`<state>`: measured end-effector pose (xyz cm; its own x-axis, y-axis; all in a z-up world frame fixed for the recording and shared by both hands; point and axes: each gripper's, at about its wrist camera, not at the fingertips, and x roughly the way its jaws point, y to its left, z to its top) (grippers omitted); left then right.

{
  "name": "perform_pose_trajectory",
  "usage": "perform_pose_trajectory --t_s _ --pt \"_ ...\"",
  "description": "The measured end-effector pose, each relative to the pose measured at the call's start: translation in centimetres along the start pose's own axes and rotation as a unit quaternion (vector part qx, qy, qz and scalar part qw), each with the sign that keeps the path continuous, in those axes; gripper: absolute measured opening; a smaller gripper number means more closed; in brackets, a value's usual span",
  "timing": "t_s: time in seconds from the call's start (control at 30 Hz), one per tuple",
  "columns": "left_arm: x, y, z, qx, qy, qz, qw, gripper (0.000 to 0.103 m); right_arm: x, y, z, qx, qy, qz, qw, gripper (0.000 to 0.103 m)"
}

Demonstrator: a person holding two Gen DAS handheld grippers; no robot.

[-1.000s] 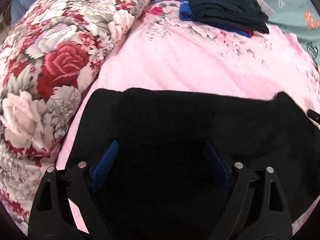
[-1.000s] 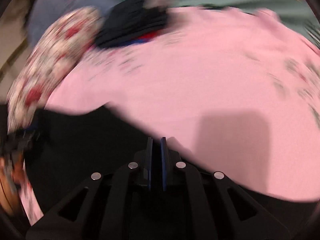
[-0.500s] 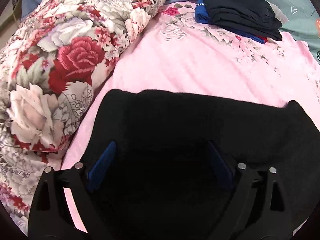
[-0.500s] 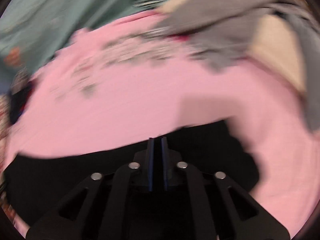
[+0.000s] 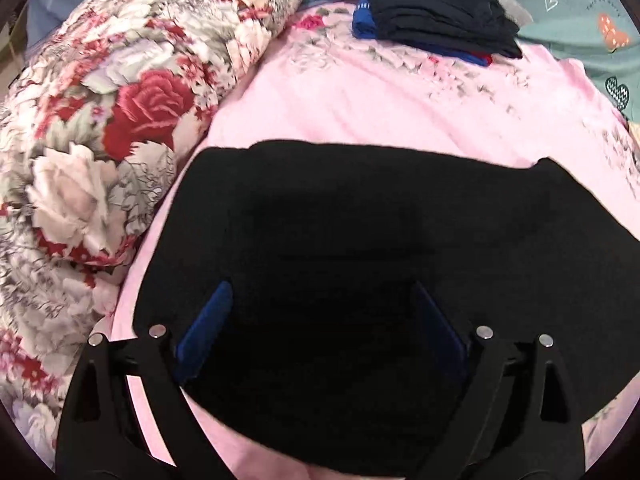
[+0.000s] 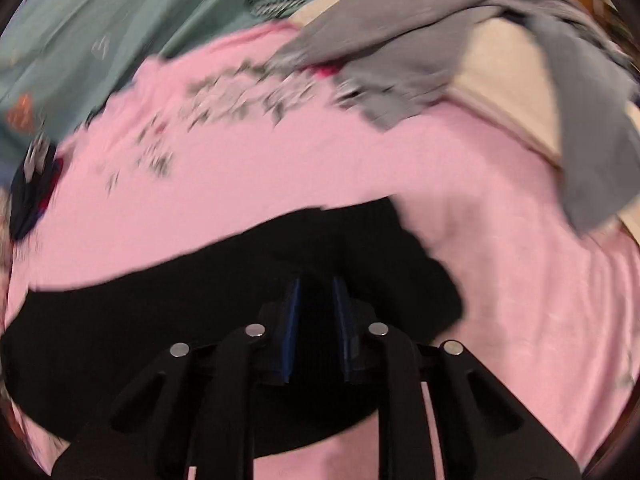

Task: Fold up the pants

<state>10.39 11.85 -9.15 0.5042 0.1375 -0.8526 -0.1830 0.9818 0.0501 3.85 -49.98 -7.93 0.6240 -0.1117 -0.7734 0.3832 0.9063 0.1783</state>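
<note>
- black pants [image 5: 360, 240] lie flat on a pink sheet [image 5: 380, 112], filling the lower centre of both views; soft, limp cloth, likely best pinched at a corner or hem.
- left gripper [image 5: 320, 320] is spread wide over them, holding nothing.
- right gripper [image 6: 316, 312] is slightly parted over the pants' edge; grip unclear through blur.
- floral quilt [image 5: 120, 100] at left, folded stack [image 5: 436, 28] at top and grey garment [image 6: 440, 40] at upper right leave the pants unobstructed.
</note>
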Motion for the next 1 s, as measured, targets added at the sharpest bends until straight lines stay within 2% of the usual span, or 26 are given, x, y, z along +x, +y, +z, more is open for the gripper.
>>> perform_pose_trajectory --t_s 0.03,0.1,0.13,0.17,0.2,0.23,0.27,0.3,0.33,0.37,0.4,0.43,0.47,0.5,0.53,0.63,0.7,0.77,0.8,0.83,0.87,0.93,0.97,1.0 --pt "-0.4 -0.1 -0.2 0.002 -0.001 -0.005 1.0000 0.092 -0.7 0.6 -0.5 -0.018 0.002 0.035 0.999 0.027" --pt "-1.2 -0.4 -0.8 0.011 -0.003 -0.027 0.9996 0.093 -1.5 3.7 -2.9 -0.051 0.038 0.147 0.987 0.036" --pt "-1.3 -0.5 -1.2 0.015 0.000 -0.034 0.9993 0.094 -1.5 4.8 -3.9 -0.066 0.055 0.174 0.981 0.038" --pt "-1.2 -0.6 -1.5 0.020 0.002 -0.034 0.9992 0.094 -0.8 5.8 -5.0 -0.087 0.075 0.168 0.979 0.038" --pt "-1.0 -0.5 -1.8 0.027 0.004 -0.027 0.9993 0.094 -0.3 5.9 -5.4 -0.099 0.086 0.142 0.981 0.038" --pt "-0.7 -0.4 -2.0 0.031 0.007 -0.018 0.9993 0.094 0.5 5.0 -5.5 -0.093 0.086 0.126 0.984 0.029" --pt "-0.4 0.2 -2.1 0.028 0.011 -0.010 0.9995 0.094 0.6 3.6 -5.1 -0.064 0.084 0.130 0.986 0.027" --pt "-0.5 0.7 -2.2 0.018 0.014 -0.022 0.9995 0.094 0.5 1.2 -4.6 -0.015 0.080 0.119 0.990 0.023" --pt "-0.9 1.3 -2.1 0.006 0.013 -0.037 0.9992 0.094 0.2 -1.0 -3.8 0.037 0.067 0.061 0.995 0.021" --pt "-1.5 1.6 -2.2 -0.001 0.008 -0.041 0.9991 0.094 -0.5 -1.5 -3.5 0.043 0.052 0.009 0.998 0.022" --pt "-2.0 1.9 -2.2 -0.004 0.004 -0.043 0.9991 0.094 -1.3 -1.2 -3.5 0.035 0.033 -0.052 0.997 0.027" --pt "-2.5 2.0 -2.2 -0.004 0.000 -0.041 0.9992 0.094 -1.9 -0.5 -3.5 0.027 0.012 -0.101 0.994 0.037" --pt "-3.0 2.2 -2.1 -0.006 -0.006 -0.034 0.9994 0.094 -2.3 0.6 -3.7 0.015 -0.004 -0.105 0.994 0.041" --pt "-3.4 2.4 -2.1 -0.010 -0.010 -0.032 0.9994 0.094 -2.5 1.4 -4.0 0.006 -0.006 -0.060 0.998 0.046" --pt "-3.8 2.6 -2.1 -0.015 -0.012 -0.039 0.9991 0.094 -2.4 2.8 -4.5 0.007 0.001 0.004 1.000 0.055" --pt "-3.8 2.9 -1.8 -0.019 -0.007 -0.059 0.9980 0.094 -1.5 5.5 -5.4 0.011 0.020 0.100 0.995 0.057" --pt "-2.6 2.9 -1.5 -0.013 -0.002 -0.032 0.9994 0.094 -0.5 6.5 -5.7 0.009 0.042 0.128 0.991 0.057" --pt "-0.6 3.9 -1.3 -0.026 0.017 0.034 0.9989 0.095 1.1 6.8 -5.6 0.003 0.054 0.121 0.991 0.056" --pt "0.2 4.5 -1.4 -0.036 0.029 0.049 0.9977 0.099 0.8 6.1 -5.5 0.003 0.051 0.115 0.992 0.056" --pt "0.7 5.2 -1.4 -0.053 0.042 0.034 0.9971 0.099 0.8 5.5 -5.1 0.017 0.047 0.094 0.994 0.054" --pt "0.6 6.0 -1.4 -0.079 0.049 0.012 0.9956 0.098 0.5 5.0 -4.5 0.026 0.036 0.040 0.998 0.056" --pt "-0.4 6.2 -1.0 -0.082 0.036 0.004 0.9959 0.098 -1.0 4.1 -4.8 0.031 0.004 -0.056 0.998 0.058" --pt "-1.4 5.9 -0.6 -0.071 0.016 0.006 0.9973 0.097 -1.7 3.6 -4.8 0.037 -0.003 -0.044 0.998 0.058" --pt "-2.0 5.7 -0.2 -0.064 0.002 0.003 0.9979 0.097 -2.1 3.3 -4.9 0.048 -0.002 -0.008 0.999 0.058"
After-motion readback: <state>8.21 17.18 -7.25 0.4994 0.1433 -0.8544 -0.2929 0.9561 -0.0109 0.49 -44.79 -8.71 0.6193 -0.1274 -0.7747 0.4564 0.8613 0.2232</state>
